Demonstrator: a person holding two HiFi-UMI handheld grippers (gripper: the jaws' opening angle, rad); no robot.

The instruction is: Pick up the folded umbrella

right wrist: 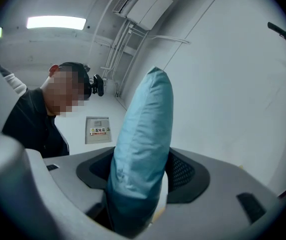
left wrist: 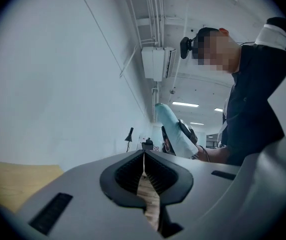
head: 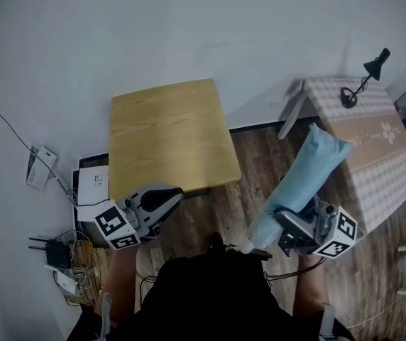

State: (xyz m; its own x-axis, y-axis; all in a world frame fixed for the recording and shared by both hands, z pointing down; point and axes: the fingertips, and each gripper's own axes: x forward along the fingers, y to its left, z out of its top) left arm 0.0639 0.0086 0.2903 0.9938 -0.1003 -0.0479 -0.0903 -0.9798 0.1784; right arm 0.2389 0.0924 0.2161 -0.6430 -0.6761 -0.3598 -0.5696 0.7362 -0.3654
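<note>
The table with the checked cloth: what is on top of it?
A black desk lamp stands near the far edge of the table. Nothing else shows on the cloth, but the blue umbrella, held in the right gripper, covers part of its left edge.

A wooden table (head: pixel 167 133) stood on the plank floor (head: pixel 260 162). To its right a cloth-covered table (head: pixel 380 155) carried a black desk lamp (head: pixel 349 96); to its left, a white box (head: pixel 93 183) and cables (head: pixel 82 258) lay on the floor.

Light-blue umbrella (head: pixel 302 180), tan table (head: pixel 167 133), checked tablecloth (head: pixel 394 180), black lamp (head: pixel 378 62)
</note>
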